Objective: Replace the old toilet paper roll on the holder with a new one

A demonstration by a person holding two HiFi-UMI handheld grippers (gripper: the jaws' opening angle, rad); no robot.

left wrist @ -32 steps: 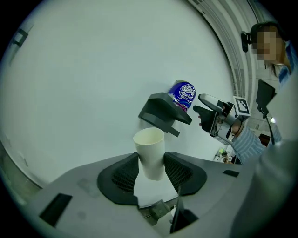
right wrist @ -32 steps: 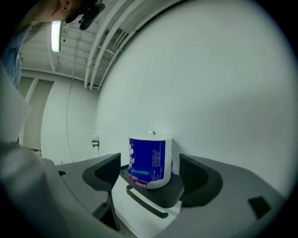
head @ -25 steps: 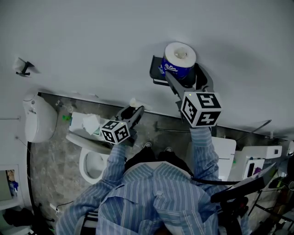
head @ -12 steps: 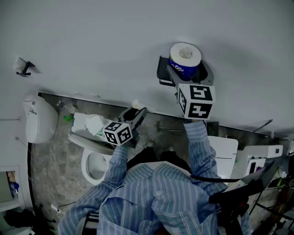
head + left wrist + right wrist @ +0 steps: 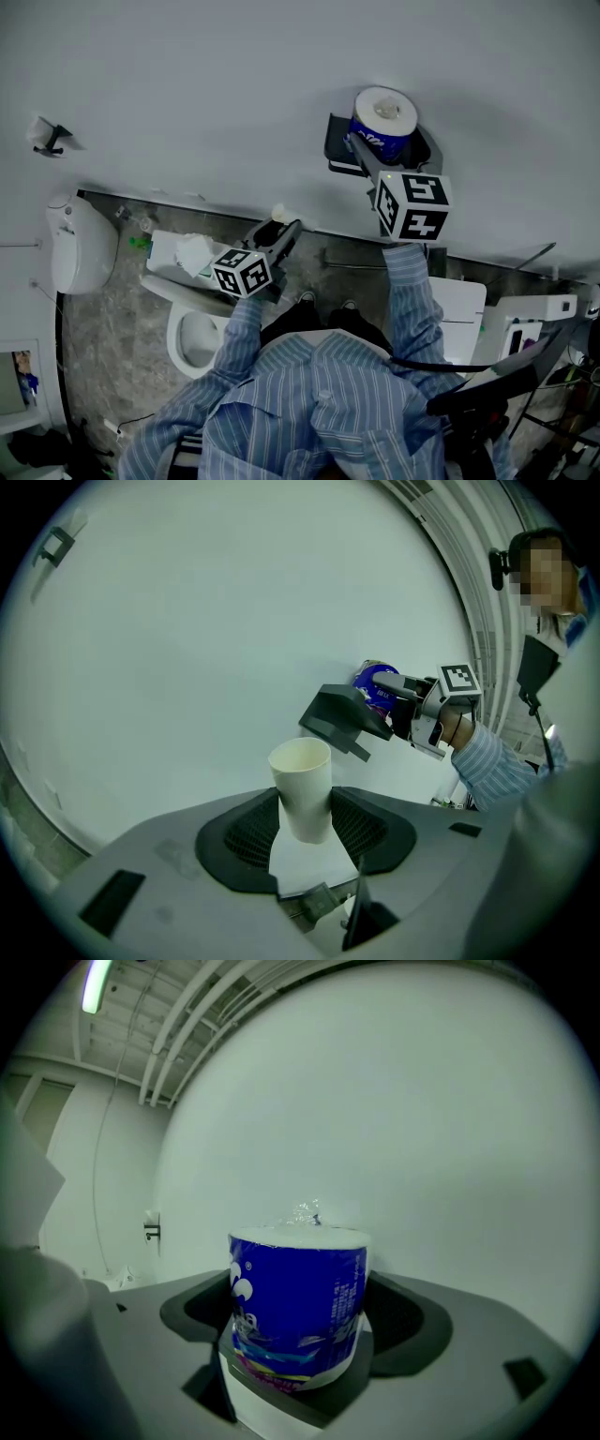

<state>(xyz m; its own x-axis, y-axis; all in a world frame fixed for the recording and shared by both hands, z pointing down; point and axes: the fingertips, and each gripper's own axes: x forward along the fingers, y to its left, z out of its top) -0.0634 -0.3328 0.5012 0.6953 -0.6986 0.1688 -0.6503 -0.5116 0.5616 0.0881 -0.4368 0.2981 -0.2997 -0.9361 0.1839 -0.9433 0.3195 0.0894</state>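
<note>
My right gripper (image 5: pixel 382 148) is shut on a new toilet paper roll (image 5: pixel 384 122) in blue plastic wrap, held upright close to the pale wall. In the right gripper view the wrapped roll (image 5: pixel 298 1312) stands between the wide grey jaws of that gripper (image 5: pixel 300 1335). My left gripper (image 5: pixel 279 225) is lower and to the left, shut on an empty white cardboard tube (image 5: pixel 277 215). The left gripper view shows the tube (image 5: pixel 302 789) upright between the pads of the left gripper (image 5: pixel 306 827), with the right gripper's roll (image 5: pixel 375 681) beyond. A small dark wall bracket (image 5: pixel 47 138) sits far left.
Below stands a toilet (image 5: pixel 190 336) with crumpled tissue (image 5: pixel 186 253) on its cistern lid. A white bin (image 5: pixel 80 242) stands by the wall at left and a white unit (image 5: pixel 461 309) at right. The person's feet and striped sleeves fill the lower middle.
The right gripper has shifted to the right and slightly up along the wall with the blue roll, rolling a little. The left gripper and tube have barely moved.
</note>
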